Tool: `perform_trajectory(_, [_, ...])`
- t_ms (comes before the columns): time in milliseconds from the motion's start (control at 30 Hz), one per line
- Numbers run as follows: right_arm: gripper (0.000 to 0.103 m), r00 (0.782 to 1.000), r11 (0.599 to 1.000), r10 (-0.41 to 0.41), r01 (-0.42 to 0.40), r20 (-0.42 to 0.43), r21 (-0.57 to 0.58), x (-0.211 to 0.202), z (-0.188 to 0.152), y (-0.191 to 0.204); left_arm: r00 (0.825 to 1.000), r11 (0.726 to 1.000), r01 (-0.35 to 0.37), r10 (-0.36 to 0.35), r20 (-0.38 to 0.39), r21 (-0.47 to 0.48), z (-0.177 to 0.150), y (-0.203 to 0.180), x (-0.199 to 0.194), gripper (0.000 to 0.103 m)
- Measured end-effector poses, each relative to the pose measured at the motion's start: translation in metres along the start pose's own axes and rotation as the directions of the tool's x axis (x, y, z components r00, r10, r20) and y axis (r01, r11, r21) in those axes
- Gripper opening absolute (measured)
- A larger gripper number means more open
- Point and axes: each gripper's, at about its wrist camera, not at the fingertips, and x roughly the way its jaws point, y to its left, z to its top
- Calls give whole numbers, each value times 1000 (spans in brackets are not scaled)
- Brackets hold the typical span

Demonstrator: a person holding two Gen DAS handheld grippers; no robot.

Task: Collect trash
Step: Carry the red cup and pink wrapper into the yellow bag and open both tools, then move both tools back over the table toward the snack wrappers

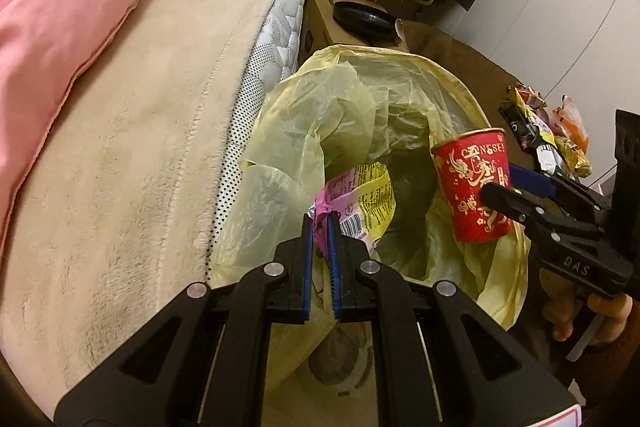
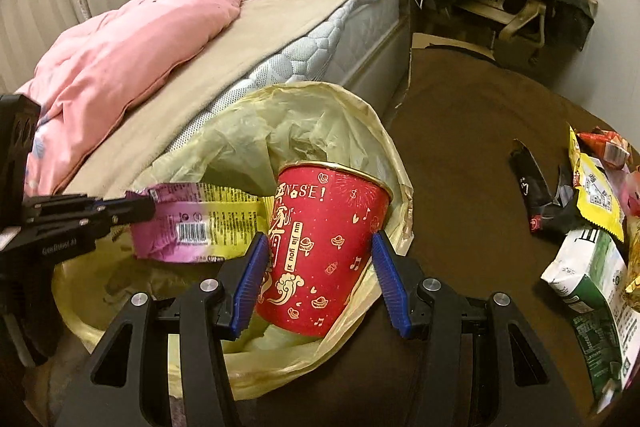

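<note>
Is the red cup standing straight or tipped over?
Tipped. The red cup leans sideways between the right gripper's jaws, above the yellow trash bag.

Bin liner (image 1: 352,95): thin yellow plastic, crinkled, translucent. My cup (image 2: 324,251): red paper, slightly glossy print. My wrapper (image 2: 200,223): shiny plastic film. Blanket (image 1: 132,155): matt, fuzzy cloth. My pads (image 2: 250,279): ribbed blue.

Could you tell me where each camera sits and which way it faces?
Left wrist: on the left gripper, looking down into the yellow bin bag, its fingers pinching a pink wrapper; a hand shows.
Right wrist: on the right gripper, fingers around the red paper cup.
Shared: bag, cup, wrapper, bed.
</note>
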Motion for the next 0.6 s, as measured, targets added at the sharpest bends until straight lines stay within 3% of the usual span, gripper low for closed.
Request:
perform_trajectory(167, [50, 1000, 1000, 13, -12, 3, -15, -1, 0, -4, 1000, 1000, -15, 15, -11, -7, 3, 4, 2, 7])
perform_trajectory(400, [50, 999, 992, -49, 48, -9, -115, 2, 2, 12, 1000, 998, 4, -4, 14, -57, 6, 16, -18, 29])
perform_trajectory(500, [51, 999, 995, -38, 36, -18, -96, 0, 4, 10, 999, 997, -1, 4, 36, -74, 4, 20, -29, 37])
perform_trajectory(600, [58, 999, 998, -38, 37, -19, -47, -4, 5, 2, 997, 995, -11, 18, 73, -97, 6, 23, -43, 43])
